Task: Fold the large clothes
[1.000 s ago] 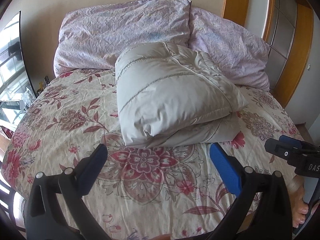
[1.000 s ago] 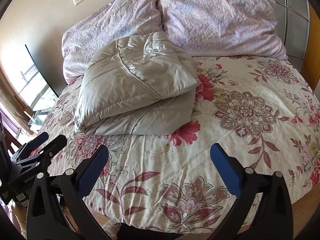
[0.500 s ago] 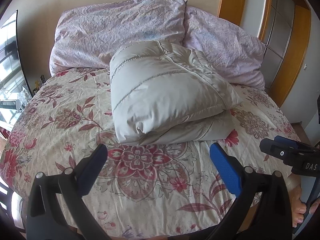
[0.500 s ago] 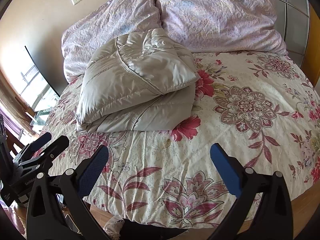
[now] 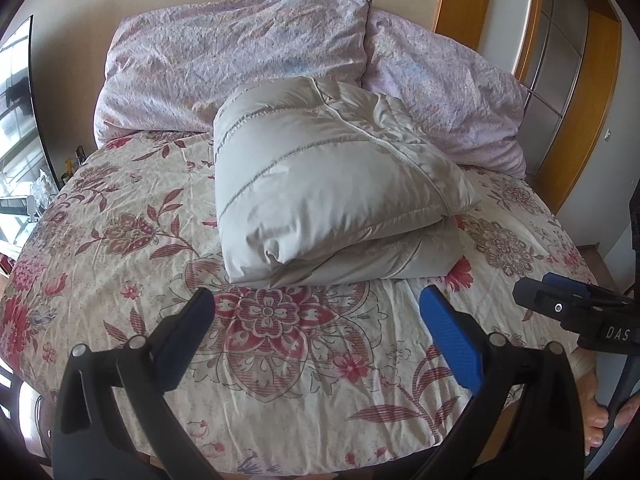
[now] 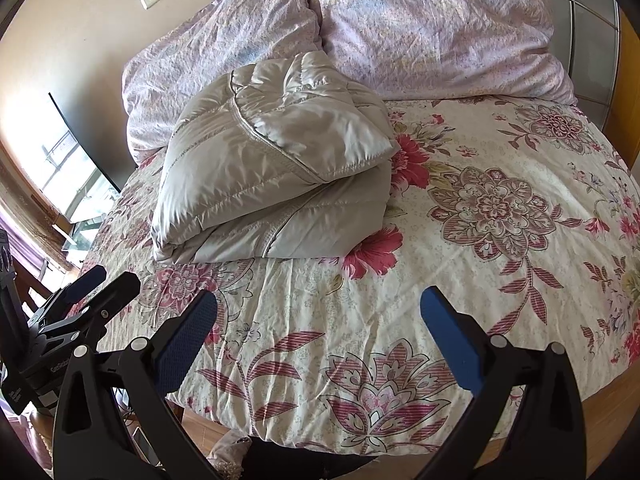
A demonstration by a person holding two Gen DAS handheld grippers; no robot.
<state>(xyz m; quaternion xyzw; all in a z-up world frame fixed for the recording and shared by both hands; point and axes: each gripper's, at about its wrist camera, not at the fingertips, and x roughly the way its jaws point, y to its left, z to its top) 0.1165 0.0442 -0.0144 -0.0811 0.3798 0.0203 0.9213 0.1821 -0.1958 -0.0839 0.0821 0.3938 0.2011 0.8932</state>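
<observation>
Here we hold the left gripper [image 5: 316,328] wide open and empty above the floral bedspread [image 5: 132,248]. Ahead, the folded grey puffer jacket [image 5: 320,196] lies against two lilac pillows [image 5: 236,60]. Our right gripper [image 6: 320,328] is likewise spread, gripping nothing.

The bed [image 5: 120,240] fills the middle of both views, covered by a cream sheet [image 6: 480,280] printed with red and pink flowers; a folded grey padded jacket [image 5: 320,192] lies on it near the centre, toward the upper part; 2 pale lilac pillows [image 5: 240,60] [image 5: 440,100] rest along the top edge, touching each other.
</observation>
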